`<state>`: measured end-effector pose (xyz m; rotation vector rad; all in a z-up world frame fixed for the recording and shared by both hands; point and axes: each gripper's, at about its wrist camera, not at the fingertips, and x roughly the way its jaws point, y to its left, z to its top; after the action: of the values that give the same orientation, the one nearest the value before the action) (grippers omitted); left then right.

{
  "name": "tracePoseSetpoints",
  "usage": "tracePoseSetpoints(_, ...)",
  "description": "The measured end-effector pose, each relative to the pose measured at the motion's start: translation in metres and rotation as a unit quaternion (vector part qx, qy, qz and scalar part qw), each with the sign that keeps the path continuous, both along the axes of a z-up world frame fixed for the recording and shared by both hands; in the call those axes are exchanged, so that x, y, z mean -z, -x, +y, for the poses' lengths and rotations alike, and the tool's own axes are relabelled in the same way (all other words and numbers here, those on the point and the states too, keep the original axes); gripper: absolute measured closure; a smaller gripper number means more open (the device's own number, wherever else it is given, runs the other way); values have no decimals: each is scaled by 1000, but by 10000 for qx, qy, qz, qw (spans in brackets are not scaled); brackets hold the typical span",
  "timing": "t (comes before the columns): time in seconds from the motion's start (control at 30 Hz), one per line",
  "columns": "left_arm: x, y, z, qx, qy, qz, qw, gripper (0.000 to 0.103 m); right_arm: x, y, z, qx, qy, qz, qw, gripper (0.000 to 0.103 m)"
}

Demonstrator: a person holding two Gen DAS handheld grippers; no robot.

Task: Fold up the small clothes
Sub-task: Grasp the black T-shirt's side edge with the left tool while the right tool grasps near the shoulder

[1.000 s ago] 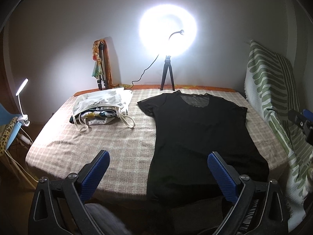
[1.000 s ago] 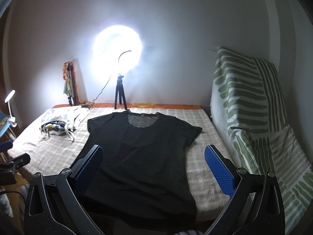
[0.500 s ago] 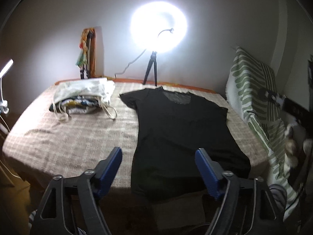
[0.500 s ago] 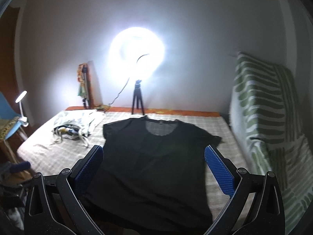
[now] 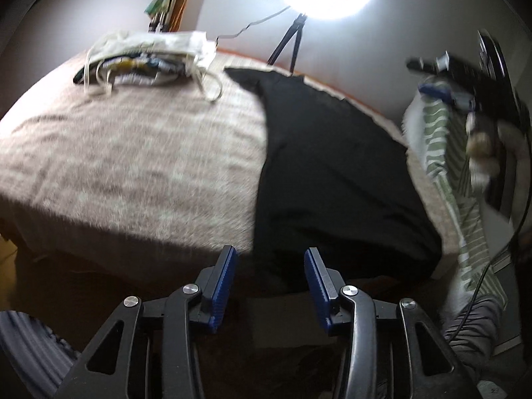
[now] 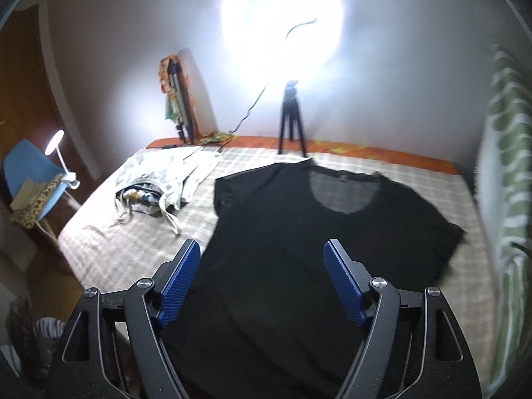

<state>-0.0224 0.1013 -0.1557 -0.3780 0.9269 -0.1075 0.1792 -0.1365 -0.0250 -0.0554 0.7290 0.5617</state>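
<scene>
On the bed: black shirt (image 6: 299, 249) lies flat on the checked cover (image 5: 133, 166), collar toward the far wall, hem hanging over the near edge; long axis runs away from both claws
Left claw (image 5: 270, 282): just short of the hem's left corner, low at the bed edge; pads partly apart, holding nothing, touching nothing
Right claw (image 6: 262, 282): above the shirt's lower half; pads wide apart, empty
Nearer the hem: the left, I judge
</scene>
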Motion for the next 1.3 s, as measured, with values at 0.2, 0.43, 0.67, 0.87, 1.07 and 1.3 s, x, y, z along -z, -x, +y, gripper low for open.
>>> tracePoseSetpoints(0.2,24,-19,-4,68,-20,236,9997,64,18,-49,47,-387,197,258,9987,37)
tracePoseSetpoints(0.43,31,-39,-3,82,-65,269,9996,70,50,-99,97,-680,467,495,9954,37)
tracePoseSetpoints(0.67,35,-48,-6,194,-77,260,9994,83,75,-129,142,-1025,774,598,9899,37)
tracePoseSetpoints(0.87,39,-57,-4,237,246,254,9991,103,92,-153,167,-1134,954,657,9868,37)
tracePoseSetpoints(1.07,33,-62,-5,286,419,149,9986,103,111,-179,186,-1105,1142,767,9843,37)
tracePoseSetpoints(1.3,32,-71,-6,353,499,140,9980,103,137,-199,223,-1279,1315,952,9784,37)
